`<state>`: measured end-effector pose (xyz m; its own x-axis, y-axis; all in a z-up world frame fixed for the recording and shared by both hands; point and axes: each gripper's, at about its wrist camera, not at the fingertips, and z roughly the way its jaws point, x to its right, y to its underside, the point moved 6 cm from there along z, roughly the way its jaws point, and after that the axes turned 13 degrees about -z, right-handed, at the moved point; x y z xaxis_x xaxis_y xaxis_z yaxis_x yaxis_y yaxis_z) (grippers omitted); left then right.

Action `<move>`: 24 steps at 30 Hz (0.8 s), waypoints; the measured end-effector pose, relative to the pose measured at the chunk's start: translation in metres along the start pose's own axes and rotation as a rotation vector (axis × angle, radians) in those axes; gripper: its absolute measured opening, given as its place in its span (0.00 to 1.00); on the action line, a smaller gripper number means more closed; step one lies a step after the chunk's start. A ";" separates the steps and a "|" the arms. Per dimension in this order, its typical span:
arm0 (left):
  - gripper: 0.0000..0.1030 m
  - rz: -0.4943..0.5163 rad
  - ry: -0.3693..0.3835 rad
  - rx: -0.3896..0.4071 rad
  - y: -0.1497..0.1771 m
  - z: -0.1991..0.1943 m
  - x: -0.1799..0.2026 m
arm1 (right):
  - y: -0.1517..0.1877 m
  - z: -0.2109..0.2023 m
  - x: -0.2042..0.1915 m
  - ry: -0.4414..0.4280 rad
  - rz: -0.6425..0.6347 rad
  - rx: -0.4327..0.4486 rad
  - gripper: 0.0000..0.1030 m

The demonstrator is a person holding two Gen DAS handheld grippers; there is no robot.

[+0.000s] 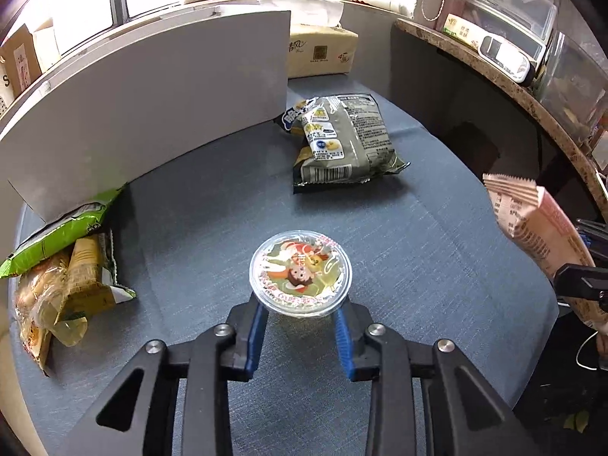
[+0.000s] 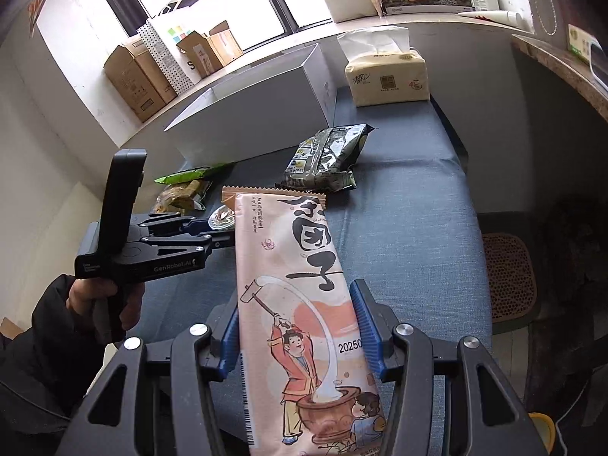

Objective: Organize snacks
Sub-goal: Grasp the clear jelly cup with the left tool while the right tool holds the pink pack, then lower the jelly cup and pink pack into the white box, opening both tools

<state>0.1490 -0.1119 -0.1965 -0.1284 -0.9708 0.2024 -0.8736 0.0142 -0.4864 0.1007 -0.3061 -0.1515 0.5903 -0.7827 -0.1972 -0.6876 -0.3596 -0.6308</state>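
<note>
A blue-grey fabric counter holds scattered snacks, with a white open box standing along its far left edge.

Near the middle of the counter, toward the near edge, sits a small round jelly cup with a clear plastic body and a printed foil lid. The left tool has its blue-padded jaws closed on the cup's sides just under the rim. The cup looks light and fairly stiff, but its smooth, rounded walls could slip, and the thin foil lid would puncture if pressed. The sides below the rim, where the jaws sit now, seem the safest place to hold.

The right tool grips a long pink snack packet across its width, near the lower half, holding it above the counter's right side. The packet appears light and soft, a crinkly film wrapper that would bend if held by one end. A hold across the middle looks steadier than one on the crimped end seams.

Still lying on the counter: a dark grey-green crisp bag toward the far edge beside the box's corner, puffy and likely crushable. A green bag and some yellow wrapped snacks are heaped at the left edge against the box. A tissue pack stands at the far edge.

A person's hand in a dark sleeve holds the left tool's handle.
</note>
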 end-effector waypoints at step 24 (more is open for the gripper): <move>0.34 -0.192 -0.084 0.358 -0.122 -0.166 -0.099 | -0.192 0.043 -0.040 -0.018 -0.138 0.150 0.55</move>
<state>0.1899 0.0224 -0.0160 0.0728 -0.9641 0.2556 -0.6578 -0.2390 -0.7142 0.2275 -0.1842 -0.0551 0.6831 -0.7214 -0.1139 -0.5297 -0.3821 -0.7573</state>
